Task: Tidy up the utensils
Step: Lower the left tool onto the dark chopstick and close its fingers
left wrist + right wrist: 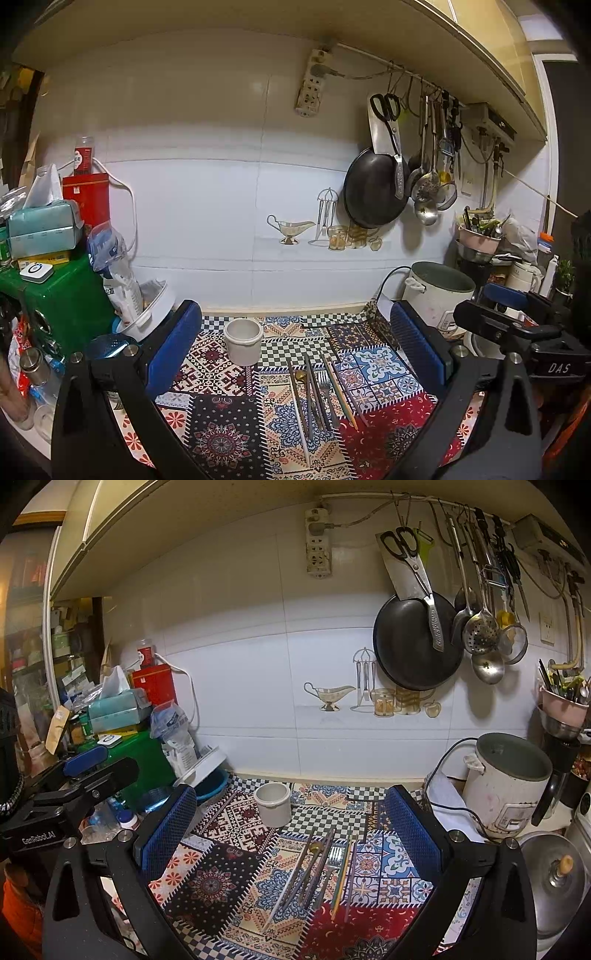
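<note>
With both the left gripper (295,343) and right gripper (291,819) hovering wide open and empty, the utensils (321,871) are lying bunched just in front of the white cup (272,803), so singling out one outer chopstick is looking wisest.

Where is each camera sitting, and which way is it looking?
Left wrist: on the left gripper, looking forward across the counter at the white cup and the utensils; its own blue fingers show, and the right gripper.
Right wrist: on the right gripper, facing the same wall; the left gripper shows.
Both see cup, utensils, hanging black pan, patterned cloth.
</note>
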The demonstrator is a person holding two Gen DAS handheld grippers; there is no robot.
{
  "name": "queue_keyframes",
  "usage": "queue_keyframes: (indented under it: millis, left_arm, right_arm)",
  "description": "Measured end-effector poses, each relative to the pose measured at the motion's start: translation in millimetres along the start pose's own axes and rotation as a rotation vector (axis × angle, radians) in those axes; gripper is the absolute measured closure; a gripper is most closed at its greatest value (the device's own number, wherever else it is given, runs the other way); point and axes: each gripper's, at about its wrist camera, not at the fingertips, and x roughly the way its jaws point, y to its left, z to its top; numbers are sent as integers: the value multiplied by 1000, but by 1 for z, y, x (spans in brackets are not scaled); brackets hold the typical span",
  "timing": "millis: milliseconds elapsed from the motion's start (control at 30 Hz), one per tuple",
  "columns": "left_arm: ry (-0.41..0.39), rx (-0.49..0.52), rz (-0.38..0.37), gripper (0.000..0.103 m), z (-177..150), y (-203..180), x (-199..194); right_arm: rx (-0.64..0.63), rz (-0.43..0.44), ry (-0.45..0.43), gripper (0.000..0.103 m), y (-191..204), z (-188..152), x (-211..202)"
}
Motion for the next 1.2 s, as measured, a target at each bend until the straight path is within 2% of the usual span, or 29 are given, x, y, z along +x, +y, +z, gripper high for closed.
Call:
queue_keyframes:
  millis: [533,733,1000,1200]
  left_arm:
    - [18,1,16,0,-2,-1,12]
    - [82,4,61,0,-10,0,38]
    - [197,-12,95,0,-37,1,90]
    - [309,-22,121,0,-65,3,145]
  right_arm:
    - [9,-9,30,1,-11,-3,12]
    - [28,-10,77,1,-19,-10,28]
    - [46,-32,202,1,-38,-31,65]
    - [51,-73,353,1,-61,-56,109]
